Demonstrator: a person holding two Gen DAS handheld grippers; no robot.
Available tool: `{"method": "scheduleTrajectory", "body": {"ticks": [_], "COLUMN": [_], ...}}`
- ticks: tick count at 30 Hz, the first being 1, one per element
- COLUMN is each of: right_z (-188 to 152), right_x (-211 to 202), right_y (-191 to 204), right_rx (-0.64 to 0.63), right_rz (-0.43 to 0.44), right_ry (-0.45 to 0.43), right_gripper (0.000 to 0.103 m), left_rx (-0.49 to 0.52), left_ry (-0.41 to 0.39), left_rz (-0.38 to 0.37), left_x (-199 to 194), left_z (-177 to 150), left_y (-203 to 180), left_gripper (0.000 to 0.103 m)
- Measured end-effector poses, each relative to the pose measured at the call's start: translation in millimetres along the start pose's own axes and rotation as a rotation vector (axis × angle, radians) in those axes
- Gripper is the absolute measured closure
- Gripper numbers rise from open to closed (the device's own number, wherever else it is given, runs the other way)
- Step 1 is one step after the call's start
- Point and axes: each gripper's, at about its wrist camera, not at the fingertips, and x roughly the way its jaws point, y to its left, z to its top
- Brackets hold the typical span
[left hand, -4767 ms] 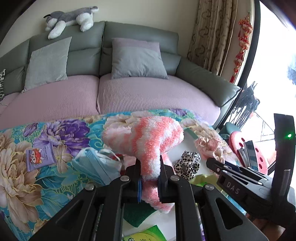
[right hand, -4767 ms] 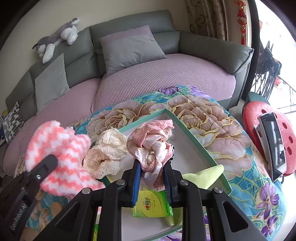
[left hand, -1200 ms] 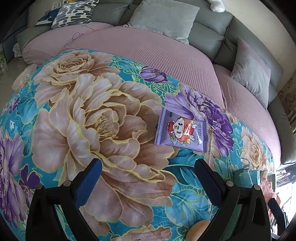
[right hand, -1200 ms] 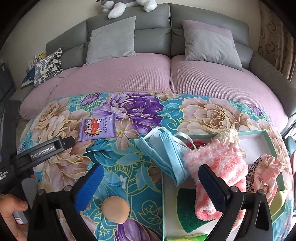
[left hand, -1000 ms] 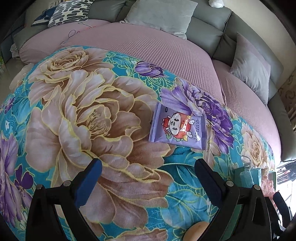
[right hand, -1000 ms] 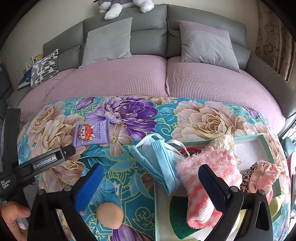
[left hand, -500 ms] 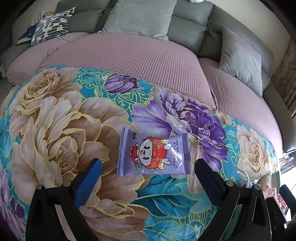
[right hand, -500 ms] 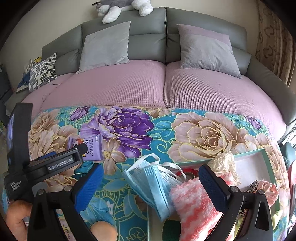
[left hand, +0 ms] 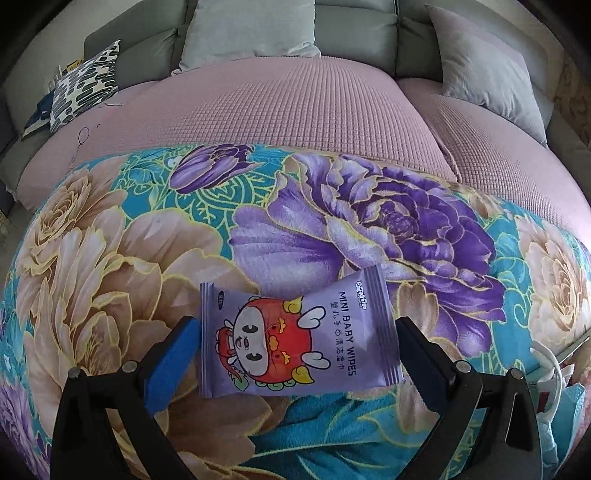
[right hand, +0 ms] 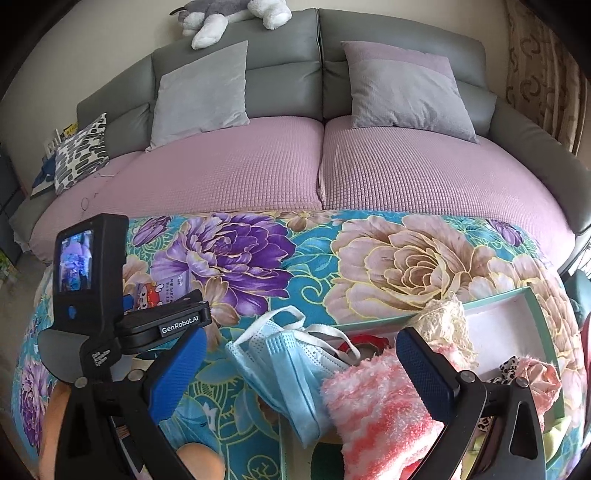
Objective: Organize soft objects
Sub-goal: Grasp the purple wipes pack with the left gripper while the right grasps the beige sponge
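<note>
A purple pack of baby wipes (left hand: pixel 295 336) lies flat on the floral blanket (left hand: pixel 110 266). My left gripper (left hand: pixel 295 354) is open, its jaws on either side of the pack, not touching. The pack also shows in the right wrist view (right hand: pixel 162 290) behind the left gripper's body. My right gripper (right hand: pixel 299 365) is open and empty above a blue face mask (right hand: pixel 291 365) and a pink and white fuzzy cloth (right hand: pixel 380 402). The cloth hangs over the rim of a teal-edged white tray (right hand: pixel 495 314) that holds a lace scrunchie (right hand: pixel 443 317) and a pink scrunchie (right hand: pixel 535 373).
A peach-coloured ball (right hand: pixel 199 461) lies on the blanket by my right gripper's left jaw. Behind the blanket is a pink and grey sofa (right hand: pixel 321 162) with grey cushions (right hand: pixel 203 92), a patterned pillow (right hand: pixel 79 151) and a plush husky (right hand: pixel 229 11).
My left gripper moved forward and right until the wipes pack came between its jaws. My right gripper shifted forward over the mask. Both stayed open.
</note>
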Motion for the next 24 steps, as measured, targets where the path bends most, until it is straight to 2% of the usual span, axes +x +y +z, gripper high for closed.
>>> {"method": "scheduleTrajectory", "body": {"ticks": [6, 11, 17, 24], "right_z": [-0.8, -3.5, -16.3, -48.4], "right_x": [-3.2, -12.3, -34.4, -52.3], "right_y": [0.4, 2.0, 0.5, -4.9], "right_rx": [-0.001, 0.0, 0.022, 0.043], "right_rz": [0.001, 0.005, 0.016, 0.022], "right_ry": [0.001, 0.001, -0.005, 0.014], "right_gripper": [0.0, 0.0, 0.0, 0.0], "left_rx": [-0.005, 0.007, -0.008, -0.083], "left_ry": [0.007, 0.027, 0.041, 0.05], "left_rz": [-0.013, -0.055, -0.082, -0.09], "left_x": [-5.9, -15.4, -34.1, -61.2], "left_z": [0.2, -6.3, -28.9, -68.1], "left_y": [2.2, 1.9, 4.9, 23.5], "left_gripper": [0.004, 0.021, 0.025, 0.027]}}
